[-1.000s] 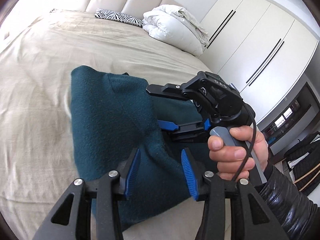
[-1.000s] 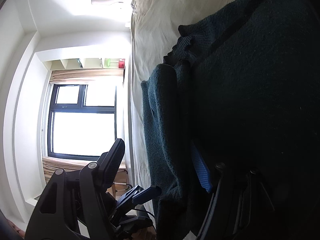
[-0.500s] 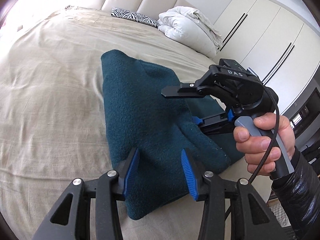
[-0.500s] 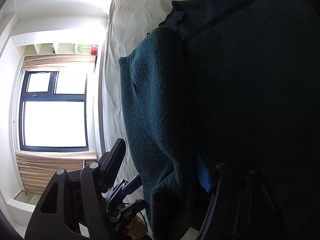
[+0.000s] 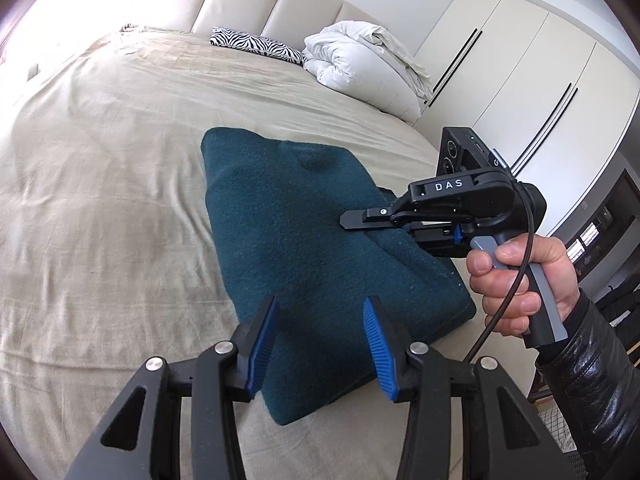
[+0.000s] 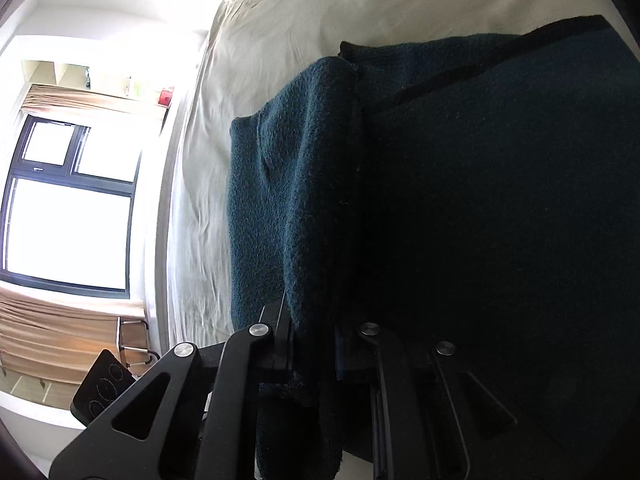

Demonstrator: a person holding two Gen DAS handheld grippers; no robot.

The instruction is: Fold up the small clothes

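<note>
A dark teal knitted garment (image 5: 304,240) lies folded on the beige bedsheet (image 5: 100,200). My left gripper (image 5: 320,344) is open and empty, hovering just above the garment's near edge. My right gripper (image 5: 404,232) comes in from the right, turned on its side, and is shut on a fold of the garment's right edge. In the right wrist view the jaws (image 6: 312,352) pinch a thick teal layer (image 6: 304,200), with the rest of the garment (image 6: 500,220) filling the view.
A white folded duvet (image 5: 360,64) and a zebra-print pillow (image 5: 256,44) lie at the head of the bed. White wardrobe doors (image 5: 532,80) stand to the right. A window (image 6: 68,208) shows beyond the bed.
My right gripper has closed on the garment's right edge; it was open before. The left gripper has drawn back toward the near edge, and the garment now lies flatter.
</note>
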